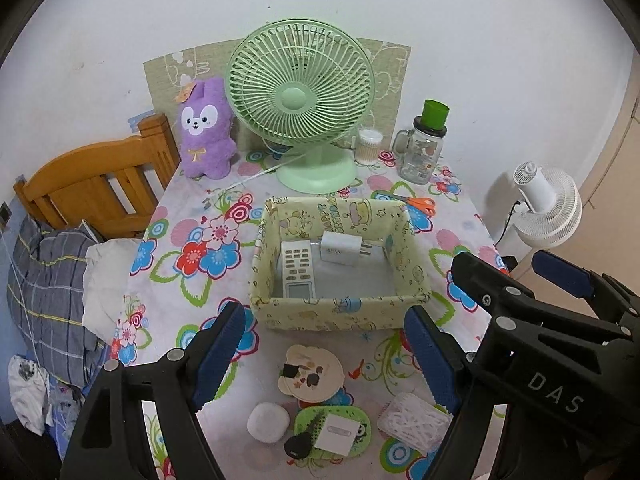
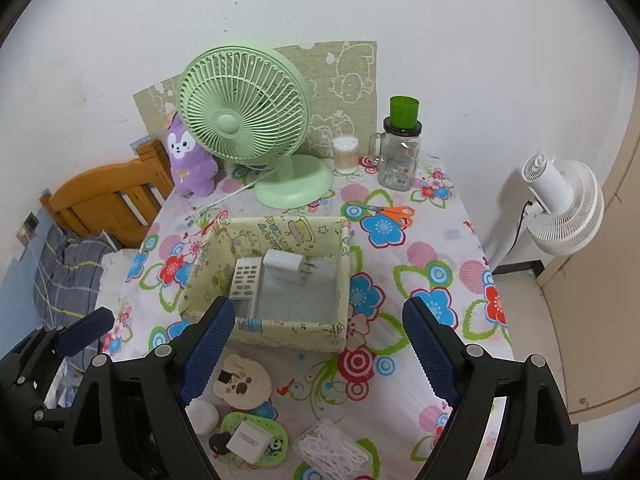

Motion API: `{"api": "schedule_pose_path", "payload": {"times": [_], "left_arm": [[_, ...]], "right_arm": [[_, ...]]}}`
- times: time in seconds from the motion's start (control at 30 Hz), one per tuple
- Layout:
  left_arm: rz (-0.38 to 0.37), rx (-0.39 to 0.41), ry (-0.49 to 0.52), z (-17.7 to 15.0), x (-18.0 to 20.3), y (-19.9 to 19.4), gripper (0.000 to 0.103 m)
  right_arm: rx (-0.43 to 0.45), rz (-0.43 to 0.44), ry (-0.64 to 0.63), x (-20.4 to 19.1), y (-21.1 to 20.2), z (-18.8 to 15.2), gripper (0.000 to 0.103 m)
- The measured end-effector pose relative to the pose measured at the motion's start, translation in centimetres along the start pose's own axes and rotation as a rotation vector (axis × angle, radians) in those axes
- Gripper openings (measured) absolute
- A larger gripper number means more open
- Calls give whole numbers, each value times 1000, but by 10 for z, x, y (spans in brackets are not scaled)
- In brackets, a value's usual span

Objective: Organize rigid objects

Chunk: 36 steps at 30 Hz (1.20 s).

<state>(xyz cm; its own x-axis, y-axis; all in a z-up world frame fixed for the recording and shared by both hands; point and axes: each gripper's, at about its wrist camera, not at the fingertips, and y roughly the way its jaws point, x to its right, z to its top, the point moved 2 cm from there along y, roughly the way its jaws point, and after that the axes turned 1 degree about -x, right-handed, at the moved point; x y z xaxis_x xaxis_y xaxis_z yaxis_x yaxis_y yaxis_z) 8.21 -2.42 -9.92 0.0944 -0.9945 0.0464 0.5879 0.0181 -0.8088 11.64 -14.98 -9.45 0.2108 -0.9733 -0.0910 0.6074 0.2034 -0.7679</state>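
Note:
A yellow cartoon-print fabric basket (image 1: 340,312) (image 2: 288,332) stands mid-table and holds a white remote (image 1: 297,270) (image 2: 245,280) and a white charger plug (image 1: 342,249) (image 2: 286,266). In front of it lie a cream round compact (image 1: 311,372) (image 2: 243,382), a white round case (image 1: 267,422) (image 2: 203,416), a green panda pad with a white square box (image 1: 335,434) (image 2: 248,442) and a clear box of white picks (image 1: 414,420) (image 2: 330,452). My left gripper (image 1: 326,354) hangs open and empty above these. My right gripper (image 2: 320,350) is open and empty beside it.
A green desk fan (image 1: 300,100) (image 2: 240,120), purple plush (image 1: 206,128), cotton swab jar (image 1: 369,146), glass mug jar with green cup (image 1: 424,148) and orange scissors (image 1: 416,202) (image 2: 394,212) stand at the table's back. A wooden bed frame (image 1: 96,184) is left, a white floor fan (image 2: 560,204) right.

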Motion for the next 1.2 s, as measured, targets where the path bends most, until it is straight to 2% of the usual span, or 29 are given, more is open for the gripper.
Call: {"api": "schedule_pose_path", "payload": {"times": [0.33,0.8,1.2], "left_arm": [[12,-11,-17,-20,6,-4,85],[-48,-53,-42,-58,-8,10,86],[-48,-97,48,-89,-19,37,86]], "right_arm": [[-5,18,-17,5,-7,-20,88],[14,5,-13,-2,-2,-58,88],[-20,-24,-7,-11,21,-99,88]]}}
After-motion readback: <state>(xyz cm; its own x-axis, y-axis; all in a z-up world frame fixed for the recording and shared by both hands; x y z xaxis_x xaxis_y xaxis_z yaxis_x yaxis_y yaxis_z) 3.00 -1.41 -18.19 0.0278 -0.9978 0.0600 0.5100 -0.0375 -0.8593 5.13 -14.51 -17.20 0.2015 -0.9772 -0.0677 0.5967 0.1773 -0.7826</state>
